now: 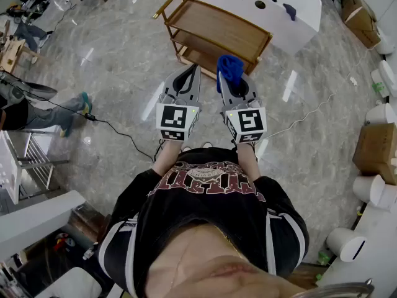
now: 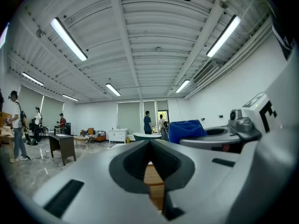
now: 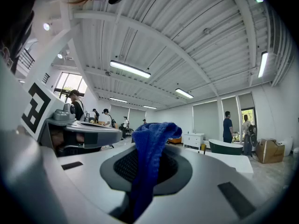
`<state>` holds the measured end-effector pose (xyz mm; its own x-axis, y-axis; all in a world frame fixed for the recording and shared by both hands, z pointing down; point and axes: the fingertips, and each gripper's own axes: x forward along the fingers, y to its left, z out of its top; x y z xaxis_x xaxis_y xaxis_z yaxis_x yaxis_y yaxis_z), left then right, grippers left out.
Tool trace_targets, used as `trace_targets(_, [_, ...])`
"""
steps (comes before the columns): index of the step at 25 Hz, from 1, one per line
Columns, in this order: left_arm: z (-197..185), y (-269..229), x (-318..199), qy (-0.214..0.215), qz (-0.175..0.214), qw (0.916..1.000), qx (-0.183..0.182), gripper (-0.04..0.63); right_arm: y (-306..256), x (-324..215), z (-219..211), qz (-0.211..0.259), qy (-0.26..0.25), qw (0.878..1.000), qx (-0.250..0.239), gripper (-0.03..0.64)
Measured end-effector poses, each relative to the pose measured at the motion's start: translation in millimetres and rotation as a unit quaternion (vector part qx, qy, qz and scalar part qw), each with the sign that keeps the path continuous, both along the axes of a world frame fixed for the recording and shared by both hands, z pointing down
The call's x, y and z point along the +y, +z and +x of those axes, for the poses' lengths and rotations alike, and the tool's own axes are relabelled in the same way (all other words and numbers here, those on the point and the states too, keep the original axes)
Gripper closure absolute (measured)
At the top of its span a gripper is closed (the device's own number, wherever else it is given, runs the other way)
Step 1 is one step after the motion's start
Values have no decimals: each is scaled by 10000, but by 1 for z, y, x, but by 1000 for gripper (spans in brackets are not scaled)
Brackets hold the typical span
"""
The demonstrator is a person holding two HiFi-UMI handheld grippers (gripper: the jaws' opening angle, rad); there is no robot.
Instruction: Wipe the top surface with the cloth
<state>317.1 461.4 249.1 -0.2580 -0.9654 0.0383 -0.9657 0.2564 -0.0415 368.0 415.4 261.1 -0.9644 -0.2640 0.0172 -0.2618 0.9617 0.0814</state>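
Note:
A blue cloth (image 1: 229, 67) sticks out of my right gripper (image 1: 231, 74), whose jaws are shut on it; in the right gripper view the blue cloth (image 3: 150, 157) hangs bunched between the jaws. My left gripper (image 1: 195, 70) is shut with nothing in it, its jaws meeting in a closed point (image 2: 150, 143). Both grippers are held side by side in front of the person's chest, tilted up. A wooden two-tier trolley (image 1: 214, 27) stands on the floor just beyond the gripper tips; its bare top shelf faces me.
A white table (image 1: 307, 8) with small dark objects stands behind the trolley. A black cable (image 1: 118, 129) runs across the marble floor at left. Boxes and white cylinders (image 1: 372, 188) line the right side. People stand in the distance (image 2: 147, 122).

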Motion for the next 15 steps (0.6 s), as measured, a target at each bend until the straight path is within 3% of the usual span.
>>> trace_targets(4, [7,3,-6,-5,33,10000,81,549,2,-5,5,-36,-74,10000,-36,558])
trace_targets(9, [14,3,-6,-110,-64,9998,-151,549,5,-6,8,-68,-183,9998,0,558])
trace_targets(15, [21,15,-6,-178,-195,9995,-171,549,16,-7,8,-200,-335,9992,21,558])
